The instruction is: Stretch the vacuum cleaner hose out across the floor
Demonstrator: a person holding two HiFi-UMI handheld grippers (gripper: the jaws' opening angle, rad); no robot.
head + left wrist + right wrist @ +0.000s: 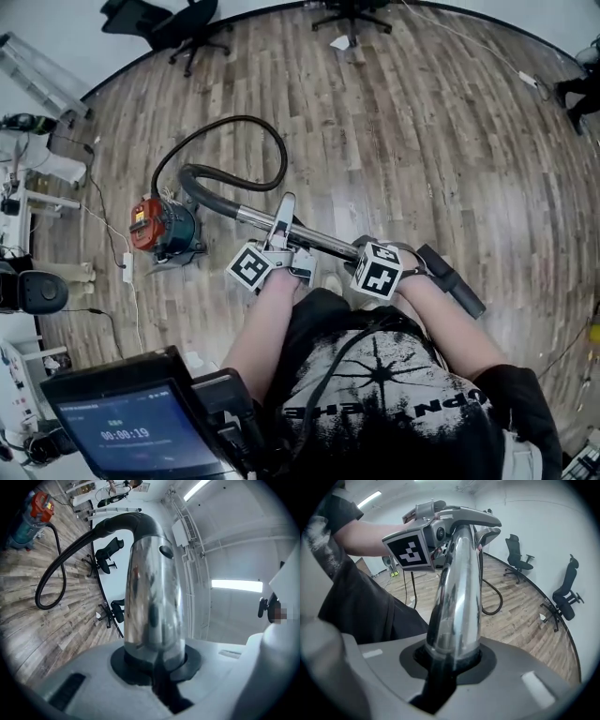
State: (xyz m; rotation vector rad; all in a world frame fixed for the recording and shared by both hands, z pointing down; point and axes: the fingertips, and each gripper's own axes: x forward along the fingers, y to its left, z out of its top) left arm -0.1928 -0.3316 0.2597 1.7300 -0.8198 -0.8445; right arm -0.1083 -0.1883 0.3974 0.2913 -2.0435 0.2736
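The red and teal vacuum cleaner (159,228) stands on the wooden floor at the left. Its black hose (267,141) curls in a loop and joins a curved black handle (202,185), which runs into a chrome tube (323,242). The tube ends in a black piece (452,279) at the right. My left gripper (281,232) is shut on the tube near the handle end. My right gripper (364,253) is shut on it farther right. In the left gripper view the chrome tube (152,602) rises from the left gripper (154,663), with the hose (49,576) looped beyond. In the right gripper view the tube (457,597) runs from the right gripper (451,660) up to the left gripper's marker cube (411,550).
Office chairs (187,26) (352,14) stand at the far edge of the floor. Cables and a power strip (127,267) lie left of the vacuum, beside white furniture (37,169). A screen device (131,427) sits at bottom left. Someone's shoes (574,92) show at the upper right.
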